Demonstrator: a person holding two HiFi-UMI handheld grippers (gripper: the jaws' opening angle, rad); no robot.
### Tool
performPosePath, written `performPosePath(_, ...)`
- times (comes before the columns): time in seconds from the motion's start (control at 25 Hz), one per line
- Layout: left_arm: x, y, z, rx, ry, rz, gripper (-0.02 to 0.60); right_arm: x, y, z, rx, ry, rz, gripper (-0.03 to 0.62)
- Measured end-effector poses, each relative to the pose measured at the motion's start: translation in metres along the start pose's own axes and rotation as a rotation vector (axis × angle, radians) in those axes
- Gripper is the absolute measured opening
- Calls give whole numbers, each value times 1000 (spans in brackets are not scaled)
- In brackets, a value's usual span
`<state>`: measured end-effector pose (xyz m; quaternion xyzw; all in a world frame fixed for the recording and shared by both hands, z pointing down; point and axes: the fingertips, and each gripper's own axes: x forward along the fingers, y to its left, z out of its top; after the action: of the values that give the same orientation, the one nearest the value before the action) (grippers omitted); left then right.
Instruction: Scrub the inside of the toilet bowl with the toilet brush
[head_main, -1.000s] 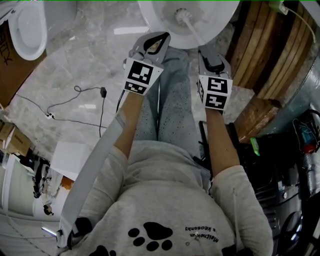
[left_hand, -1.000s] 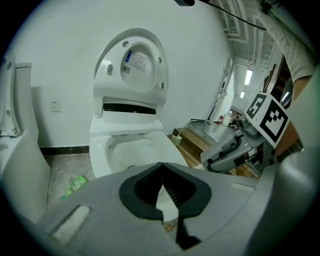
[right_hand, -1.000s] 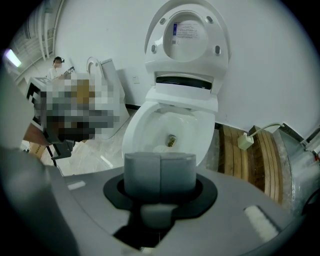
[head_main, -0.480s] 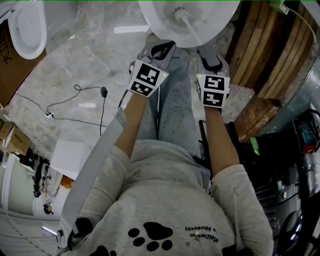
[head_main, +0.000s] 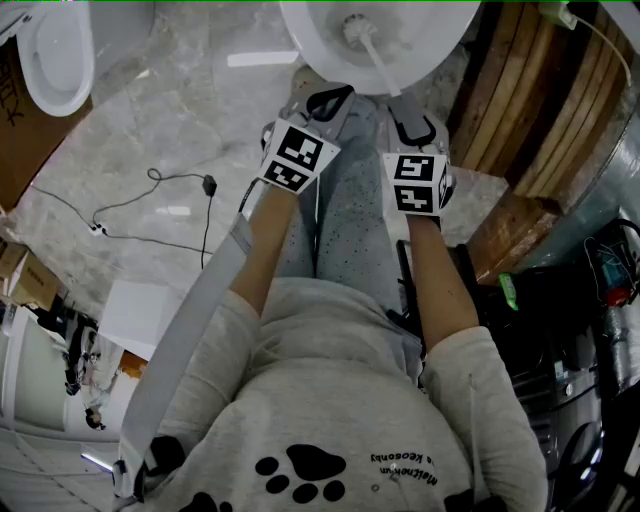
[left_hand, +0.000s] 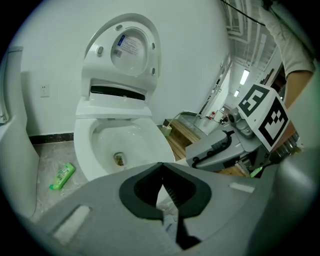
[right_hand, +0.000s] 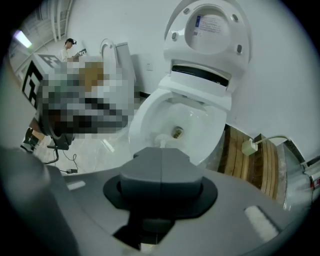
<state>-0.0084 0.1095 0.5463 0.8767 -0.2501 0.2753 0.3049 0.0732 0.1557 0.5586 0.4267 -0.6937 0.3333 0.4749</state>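
Grey marbled floor (head_main: 180, 120) is seen below the person, with a black cable (head_main: 150, 200) lying loose across it and stacked wooden boards (head_main: 520, 100) at the right. A white toilet bowl (head_main: 310, 40) is placed at the top of the head view, directly ahead of the person's legs. Its lid (left_hand: 127, 45) is seen raised against the wall in the left gripper view. A second toilet (head_main: 55, 60) is visible well apart at the upper left.

The toilet brush (head_main: 375, 55) is set inside the bowl: its head rests near the drain at the bottom, and its pale handle slants out over the front rim towards the right gripper (head_main: 410, 112). The jaws of that gripper are pressed together in the right gripper view, clamped on the handle's near end. The handle itself is covered there by the jaws, and only the brush head (right_hand: 161, 141) is seen above them in the bowl.

The left gripper (head_main: 330, 97) is held just beside the right one, short of the bowl's front rim. Its jaws are brought together at the tips, with only a thin wedge left between them and nothing gripped. A green packet (left_hand: 62, 176) lies on the floor beside the bowl's base.
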Motion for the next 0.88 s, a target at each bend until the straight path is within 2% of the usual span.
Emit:
performPosePath(0.44, -7, 7, 0, -10, 6, 12, -2, 4, 16, 5, 46, 20, 43, 160)
performPosePath(0.88, -17, 29, 6, -28, 22, 38, -2, 11, 16, 29, 92, 11, 92, 160)
